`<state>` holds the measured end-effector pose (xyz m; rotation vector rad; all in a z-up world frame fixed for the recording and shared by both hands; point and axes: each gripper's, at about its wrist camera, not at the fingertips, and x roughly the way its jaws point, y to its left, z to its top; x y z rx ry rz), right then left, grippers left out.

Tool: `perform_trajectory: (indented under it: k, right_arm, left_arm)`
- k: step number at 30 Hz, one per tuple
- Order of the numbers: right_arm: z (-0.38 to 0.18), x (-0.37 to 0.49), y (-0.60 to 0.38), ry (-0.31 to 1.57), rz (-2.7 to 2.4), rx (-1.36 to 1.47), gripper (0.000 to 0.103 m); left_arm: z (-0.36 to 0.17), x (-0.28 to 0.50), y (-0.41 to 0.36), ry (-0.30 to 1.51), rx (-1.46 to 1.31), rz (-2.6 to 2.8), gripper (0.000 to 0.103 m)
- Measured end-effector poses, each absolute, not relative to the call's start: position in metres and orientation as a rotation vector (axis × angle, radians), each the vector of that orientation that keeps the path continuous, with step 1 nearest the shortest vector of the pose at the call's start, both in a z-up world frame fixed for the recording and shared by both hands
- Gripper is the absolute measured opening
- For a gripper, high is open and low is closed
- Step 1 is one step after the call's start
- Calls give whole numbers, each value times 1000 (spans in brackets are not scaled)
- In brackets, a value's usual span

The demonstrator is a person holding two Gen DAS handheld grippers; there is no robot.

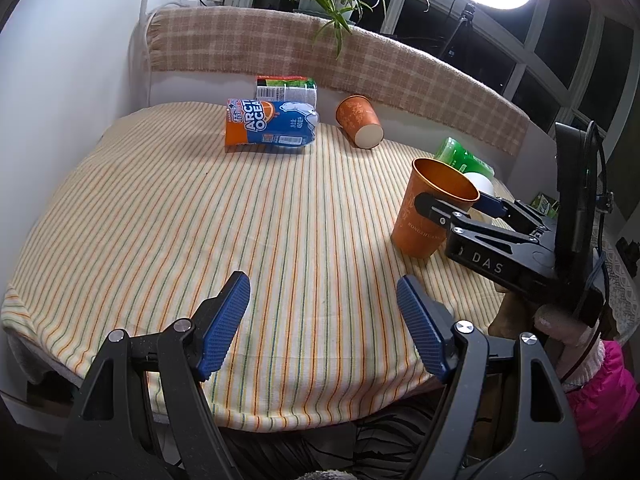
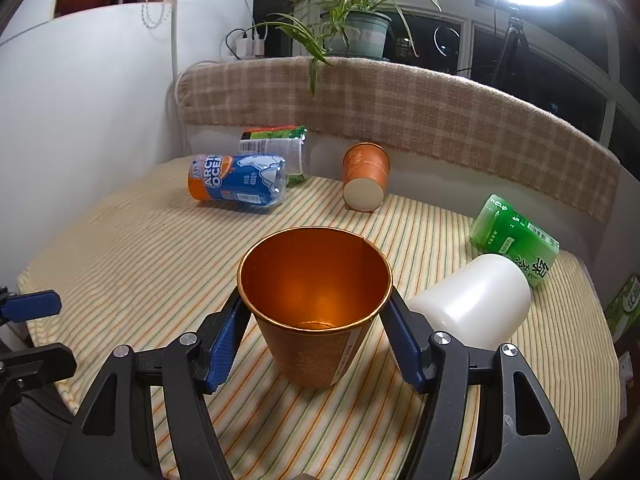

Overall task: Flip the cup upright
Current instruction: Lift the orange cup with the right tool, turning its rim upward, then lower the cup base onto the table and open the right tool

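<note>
An orange paper cup [image 2: 316,312] stands upright on the striped tablecloth, mouth up. My right gripper [image 2: 316,332] has a blue pad on each side of it, touching just under the rim; it looks shut on the cup. The same cup [image 1: 430,212] and right gripper [image 1: 460,204] show at the right in the left wrist view. A second orange cup [image 2: 365,176] lies on its side at the back, base toward me; it also shows in the left wrist view [image 1: 359,121]. My left gripper [image 1: 322,320] is open and empty above the table's near edge.
A white cup [image 2: 476,300] lies on its side right of the held cup. A green bottle [image 2: 516,240] lies behind it. A blue and orange bottle [image 2: 240,180] and another bottle [image 2: 276,144] lie at the back left. A plaid-covered backrest [image 2: 400,100] borders the table.
</note>
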<state>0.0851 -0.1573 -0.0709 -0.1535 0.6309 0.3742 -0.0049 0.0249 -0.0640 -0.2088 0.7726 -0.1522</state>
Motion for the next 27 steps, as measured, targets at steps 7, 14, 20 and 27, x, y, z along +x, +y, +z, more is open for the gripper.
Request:
perform_trajectory:
  k: [7,14,20,27]
  right_arm:
    - [-75,84,-158,639,378,-143,66]
    - [-77,81,-159,632,380,-148,67]
    - [-80,80,-161,649,393,-134,67]
    - [-80,75,-167,667,419,-100,67]
  left_arm:
    - [-64,-5,25,773,-210,-153,78]
    - [-69,-4,25,779,-211,-158,78]
    - [-69,-3,24,783,-209,-158,78]
    - [-68,-2,22,778,-201,-160,78]
